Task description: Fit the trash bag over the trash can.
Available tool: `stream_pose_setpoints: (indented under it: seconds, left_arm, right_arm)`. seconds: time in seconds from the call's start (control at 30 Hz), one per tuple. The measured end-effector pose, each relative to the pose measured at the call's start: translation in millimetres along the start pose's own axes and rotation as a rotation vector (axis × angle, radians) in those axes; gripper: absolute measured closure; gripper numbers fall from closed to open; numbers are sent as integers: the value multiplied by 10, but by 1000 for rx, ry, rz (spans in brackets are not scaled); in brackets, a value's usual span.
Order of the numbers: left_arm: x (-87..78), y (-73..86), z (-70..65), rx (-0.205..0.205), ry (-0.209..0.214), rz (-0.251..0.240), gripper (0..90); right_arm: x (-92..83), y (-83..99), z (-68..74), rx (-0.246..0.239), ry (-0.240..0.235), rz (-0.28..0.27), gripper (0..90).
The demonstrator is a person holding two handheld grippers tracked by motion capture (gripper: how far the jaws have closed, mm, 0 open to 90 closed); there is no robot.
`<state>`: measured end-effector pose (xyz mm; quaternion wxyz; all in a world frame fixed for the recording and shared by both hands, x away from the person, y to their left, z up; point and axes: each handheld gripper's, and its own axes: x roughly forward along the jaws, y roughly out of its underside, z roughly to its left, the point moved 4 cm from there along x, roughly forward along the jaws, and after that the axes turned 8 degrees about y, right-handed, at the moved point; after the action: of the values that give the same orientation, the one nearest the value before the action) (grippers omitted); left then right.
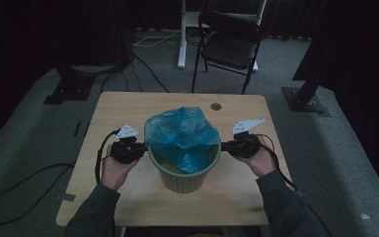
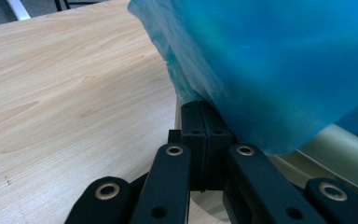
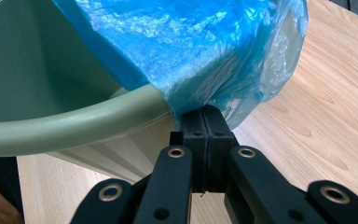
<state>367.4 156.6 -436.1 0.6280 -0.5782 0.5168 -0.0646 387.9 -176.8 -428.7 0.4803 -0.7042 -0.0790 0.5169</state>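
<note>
High view: we pinch the bag (image 1: 182,133) edge in both closed jaws, left gripper (image 1: 140,149) and right gripper (image 1: 227,145), to stretch it over the bin (image 1: 185,177) rim.

High view looks down from above; both gripper views sit close, sharing the blue bag (image 1: 182,136) with it.

Both grippers (image 1: 145,148) (image 1: 223,145) — jaws clamped

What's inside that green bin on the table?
A blue plastic bag sits in the green bin, bulging above its rim. Both grippers, left and right, pinch its edges at the rim. Whatever lies beneath the bag is hidden.
</note>
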Motion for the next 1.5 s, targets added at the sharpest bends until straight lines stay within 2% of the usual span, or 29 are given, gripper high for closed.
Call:
stream_pose_setpoints:
  seconds: [0.17,0.37,0.47,0.7,0.9,1.13,1.23,1.33,1.37,1.43,1.5]
  left_arm:
    - [6,-7,77,-29,2,-13,835]
    - [-176,-3,133,-58,-19,-53,709]
    - [-269,-6,148,-63,-24,-71,676]
    - [-443,-79,133,-48,-19,-111,623]
    - [-546,-183,103,-53,40,-173,575]
    - [-507,-216,30,-42,141,-186,502]
    - [-469,-205,12,-45,159,-176,492]
    - [-434,-180,11,-51,169,-150,500]
    - [-424,-169,22,-67,187,-141,525]
    - [-429,-157,35,-83,212,-149,568]
    - [-443,-149,34,-84,220,-153,611]
  right_arm:
    - [7,4,-22,8,0,2,869]
    - [-115,-6,-56,22,15,-29,752]
    - [-195,-13,-81,38,7,-54,723]
    - [-371,-59,-137,63,28,-100,678]
    - [-472,-148,-131,87,24,-155,645]
    - [-393,-268,-86,89,2,-164,607]
    - [-341,-316,-64,85,-8,-162,594]
    - [-288,-327,-66,88,-11,-144,596]
    - [-274,-324,-67,92,-13,-139,608]
    - [-254,-309,-74,92,-14,-129,633]
    - [-248,-286,-82,99,-26,-125,672]
